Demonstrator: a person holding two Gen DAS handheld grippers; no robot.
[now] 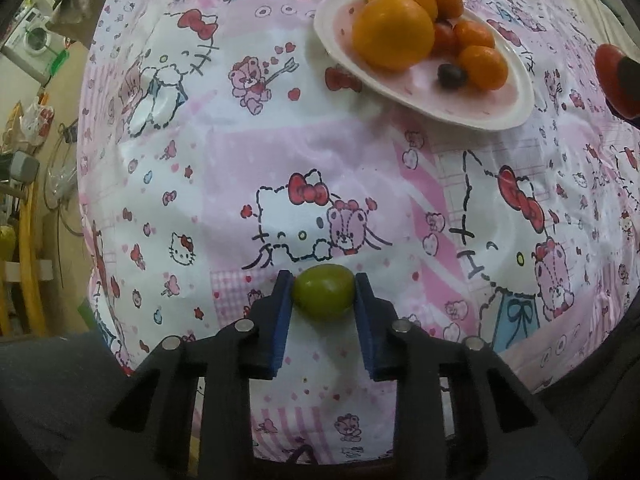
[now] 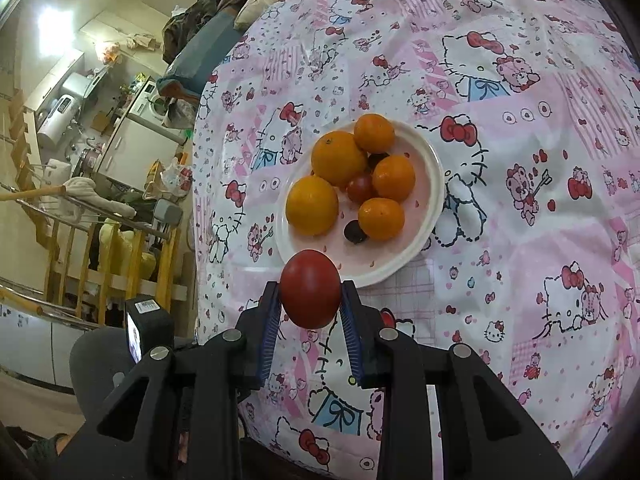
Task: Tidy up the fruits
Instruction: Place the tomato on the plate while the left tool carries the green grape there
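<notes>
A small green fruit [image 1: 323, 290] lies on the cartoon-print tablecloth, and my left gripper [image 1: 323, 294] is shut on it, both blue pads against its sides. My right gripper [image 2: 310, 298] is shut on a red tomato [image 2: 310, 288], held in the air just in front of the white plate [image 2: 434, 184]. The plate [image 1: 516, 92] carries several oranges [image 2: 339, 158], a small red tomato [image 2: 359, 187] and two dark berries [image 2: 355, 232]. In the left wrist view the held tomato [image 1: 610, 76] shows at the right edge.
The pink-and-white cloth [image 1: 248, 152] covers a round table whose left edge drops off to a cluttered room with a washing machine [image 1: 30, 36] and wooden railings [image 2: 120, 264]. Clothes are piled past the table's far edge [image 2: 224, 4].
</notes>
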